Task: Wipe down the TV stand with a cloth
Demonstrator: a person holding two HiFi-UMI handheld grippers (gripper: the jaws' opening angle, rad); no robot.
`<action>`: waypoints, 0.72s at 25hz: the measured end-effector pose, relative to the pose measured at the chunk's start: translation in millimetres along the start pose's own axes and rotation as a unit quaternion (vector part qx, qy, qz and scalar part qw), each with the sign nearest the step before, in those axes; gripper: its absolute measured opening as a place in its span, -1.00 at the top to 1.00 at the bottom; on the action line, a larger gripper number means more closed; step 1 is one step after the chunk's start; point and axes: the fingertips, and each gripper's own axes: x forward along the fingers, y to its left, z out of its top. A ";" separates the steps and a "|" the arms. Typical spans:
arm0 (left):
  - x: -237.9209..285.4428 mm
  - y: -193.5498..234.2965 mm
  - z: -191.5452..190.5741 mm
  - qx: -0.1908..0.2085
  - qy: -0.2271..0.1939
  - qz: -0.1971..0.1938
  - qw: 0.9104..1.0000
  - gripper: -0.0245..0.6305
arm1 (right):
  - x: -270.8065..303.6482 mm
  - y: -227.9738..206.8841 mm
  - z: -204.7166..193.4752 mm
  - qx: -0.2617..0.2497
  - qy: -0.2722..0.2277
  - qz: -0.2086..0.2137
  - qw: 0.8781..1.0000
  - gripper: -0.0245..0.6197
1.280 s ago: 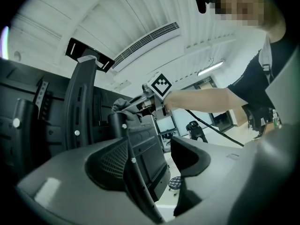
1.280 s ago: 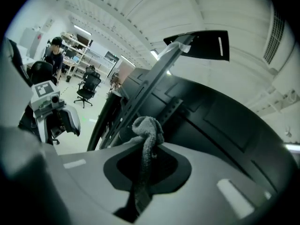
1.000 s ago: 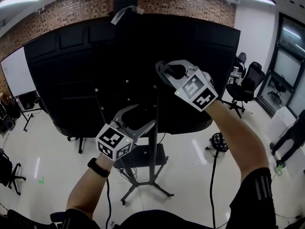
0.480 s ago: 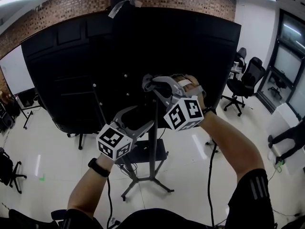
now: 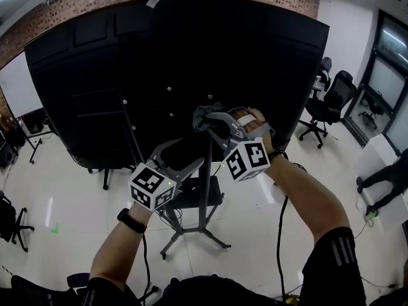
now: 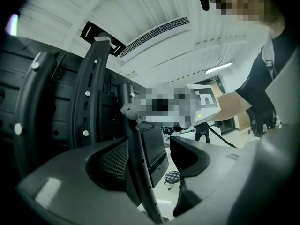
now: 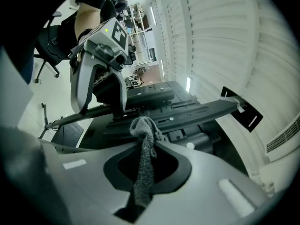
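1. Right gripper (image 5: 205, 117) has dropped from high on the right and swung in toward the centre column. It now sits just above the left one.
2. TV (image 5: 95, 75): big black back panel, mounted high and filling the upper view. A hard shove on the column below could rock it, in my judgement.
3. TV stand (image 5: 205, 196): thin upright pole with a small shelf partway down and splayed feet on a glossy floor. The stand may skate or twist if wiped with force.
4. Cable (image 5: 278, 234): hangs to the floor beside the right forearm. It could snag an elbow on a downward stroke.
5. Left gripper (image 5: 194, 153): jaws spread, and its own view shows the pole standing between them with a gap on one side. It is not clamped, so it steadies little, and the two grippers could knock together.
6. Cloth (image 7: 143, 125): grey rag, a narrow fold pinched between the right jaws, bunched end poking out at the pole. With so little gripped, rubbing may drag it free.
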 end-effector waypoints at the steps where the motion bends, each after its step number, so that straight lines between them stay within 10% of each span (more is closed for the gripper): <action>1: -0.4 0.5 -3.5 -0.003 0.000 0.000 1.000 0.01 | 0.6 5.5 -0.8 0.008 0.000 0.004 1.000 0.86; 18: 5.6 -9.9 -81.4 -0.043 0.036 -0.013 0.998 0.01 | 5.5 82.2 -8.3 0.086 -0.009 0.034 0.996 0.86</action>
